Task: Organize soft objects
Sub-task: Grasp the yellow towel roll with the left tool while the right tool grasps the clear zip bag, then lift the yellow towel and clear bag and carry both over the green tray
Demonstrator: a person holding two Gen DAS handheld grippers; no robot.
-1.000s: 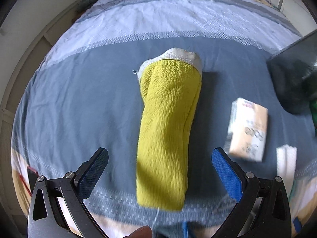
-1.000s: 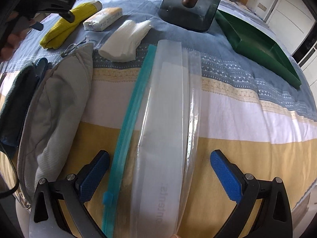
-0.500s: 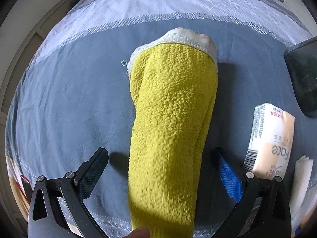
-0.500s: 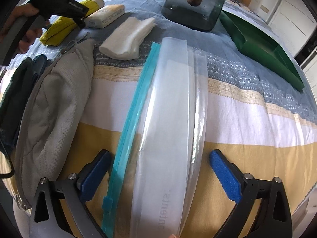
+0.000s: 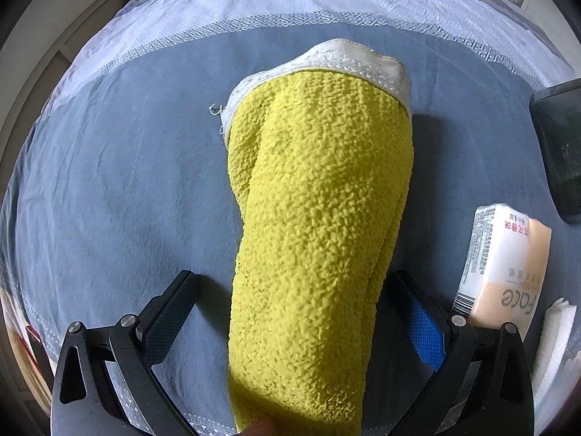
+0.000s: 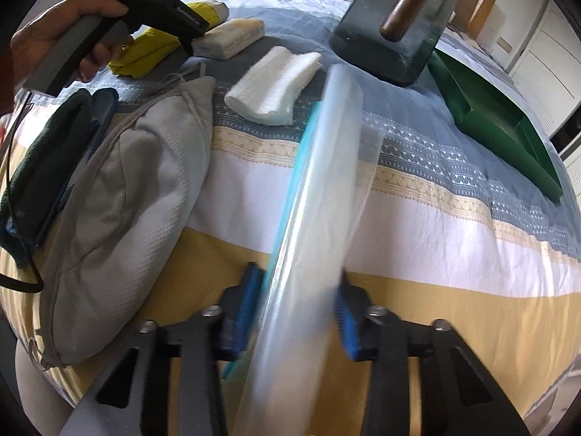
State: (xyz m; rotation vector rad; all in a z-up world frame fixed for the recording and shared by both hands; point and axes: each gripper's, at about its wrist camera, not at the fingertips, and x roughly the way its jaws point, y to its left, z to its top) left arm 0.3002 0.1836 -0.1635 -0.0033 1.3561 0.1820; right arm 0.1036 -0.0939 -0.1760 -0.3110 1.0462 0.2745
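Observation:
A rolled yellow towel (image 5: 319, 218) with a white hem lies on the blue band of the bedspread. My left gripper (image 5: 292, 283) hangs over its near end, open, one finger on each side, and the pads stand clear of the cloth. In the right wrist view a clear plastic zip bag (image 6: 319, 189) with a teal zipper strip runs away from me across the bed. My right gripper (image 6: 299, 279) has its jaws closing on the bag's near part. Both blue pads press the plastic, which is bunched narrow between them.
A tissue pack (image 5: 504, 269) and a folded white cloth (image 6: 276, 87) lie right of the towel. A grey fabric pouch (image 6: 120, 210) and a dark cloth (image 6: 47, 160) sit left of the bag. A green tray (image 6: 501, 123) and a dark clear container (image 6: 392, 36) stand behind.
The left gripper has come down closer over the towel, still open. The right jaws have gone from wide open to squeezing the bag, which has narrowed and tilted.

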